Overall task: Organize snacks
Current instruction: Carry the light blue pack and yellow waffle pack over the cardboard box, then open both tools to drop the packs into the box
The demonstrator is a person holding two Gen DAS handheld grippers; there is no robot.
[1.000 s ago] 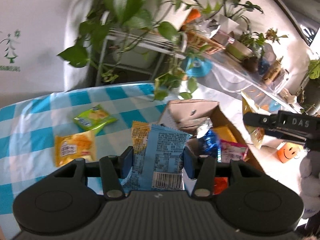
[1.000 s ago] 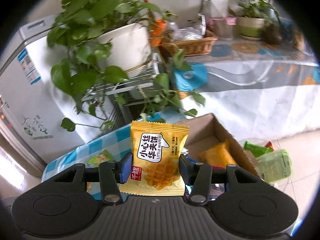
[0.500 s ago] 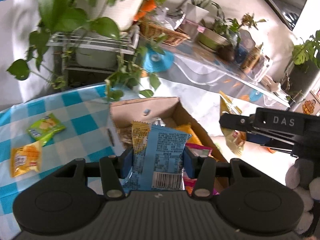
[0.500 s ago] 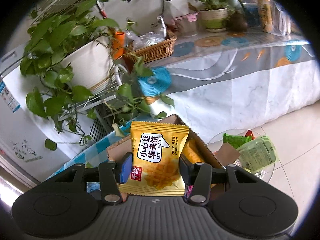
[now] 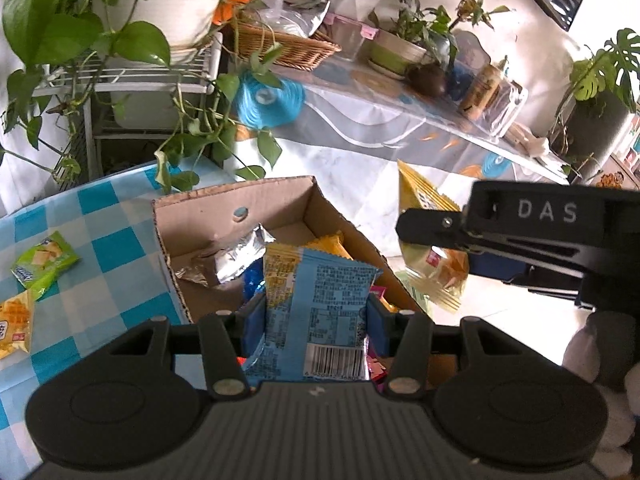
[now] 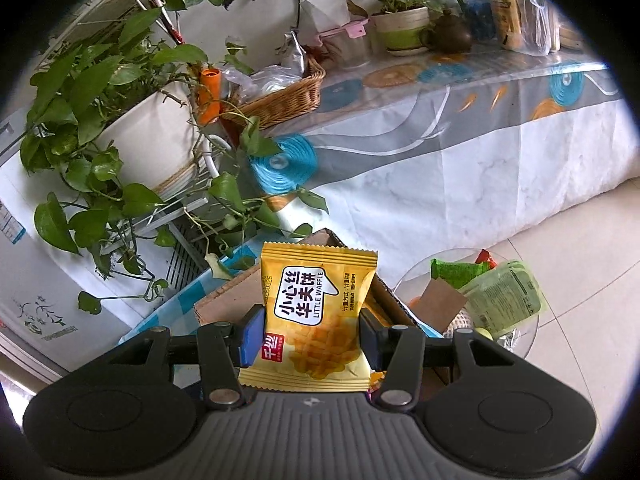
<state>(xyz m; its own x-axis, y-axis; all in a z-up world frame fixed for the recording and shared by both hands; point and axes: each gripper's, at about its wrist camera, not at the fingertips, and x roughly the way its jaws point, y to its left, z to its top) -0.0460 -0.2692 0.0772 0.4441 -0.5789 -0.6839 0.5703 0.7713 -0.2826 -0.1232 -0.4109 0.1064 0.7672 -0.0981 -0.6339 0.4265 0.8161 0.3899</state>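
Note:
My left gripper [image 5: 314, 326] is shut on a light blue snack packet [image 5: 320, 304], held upright over the open cardboard box [image 5: 240, 208], which holds a silver wrapper, a yellow packet and other snacks. My right gripper [image 6: 310, 340] is shut on a yellow Little Waffle packet [image 6: 316, 312], above the box's far corner [image 6: 224, 300]. In the left wrist view the right gripper [image 5: 436, 236] shows side-on to the right of the box with its yellow packet [image 5: 424, 200]. A green packet [image 5: 42, 258] and a yellow waffle packet [image 5: 14, 326] lie on the checked tablecloth at left.
The blue-and-white checked table [image 5: 112, 248] bears the box. Trailing potted plants on a white rack [image 5: 120, 80] hang over its far edge. A long covered table [image 6: 440, 120] behind holds a wicker basket, pots and jars. A glass side table [image 6: 472, 300] with green packets stands at the right.
The left gripper has swung right with the blue packet, from the tablecloth to over the box. The right gripper has also shifted right and rolled, its waffle packet still gripped.

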